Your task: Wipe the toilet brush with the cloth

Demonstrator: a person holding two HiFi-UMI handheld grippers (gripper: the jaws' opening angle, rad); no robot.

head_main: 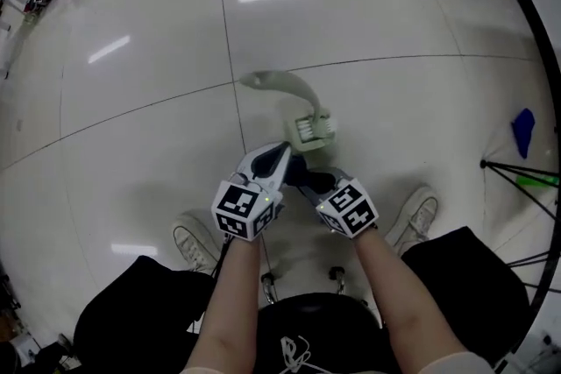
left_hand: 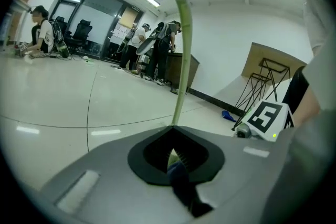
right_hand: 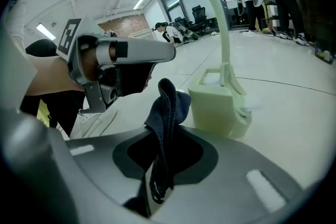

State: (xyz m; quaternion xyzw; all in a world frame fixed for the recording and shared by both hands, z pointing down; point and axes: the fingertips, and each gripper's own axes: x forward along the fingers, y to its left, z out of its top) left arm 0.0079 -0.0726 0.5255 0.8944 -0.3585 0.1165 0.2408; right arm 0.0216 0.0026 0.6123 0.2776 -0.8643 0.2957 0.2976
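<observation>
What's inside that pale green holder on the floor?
The toilet brush stands in the holder; its pale green handle rises out and curves over. The brush's lower end is covered by the holder's walls, so its bristles cannot be made out.

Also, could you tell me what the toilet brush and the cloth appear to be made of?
The toilet brush looks like moulded plastic: pale green, smooth, softly glossy. The cloth seems a soft dark blue textile, matte; it folds limply with a stitched hem.

On floor (head_main: 131,144): brush (head_main: 294,88) in holder (head_main: 315,129). Just nearer, cloth (head_main: 307,178) in right hand-held gripper (head_main: 314,185); left hand-held gripper (head_main: 279,155) close beside, leftward.
</observation>
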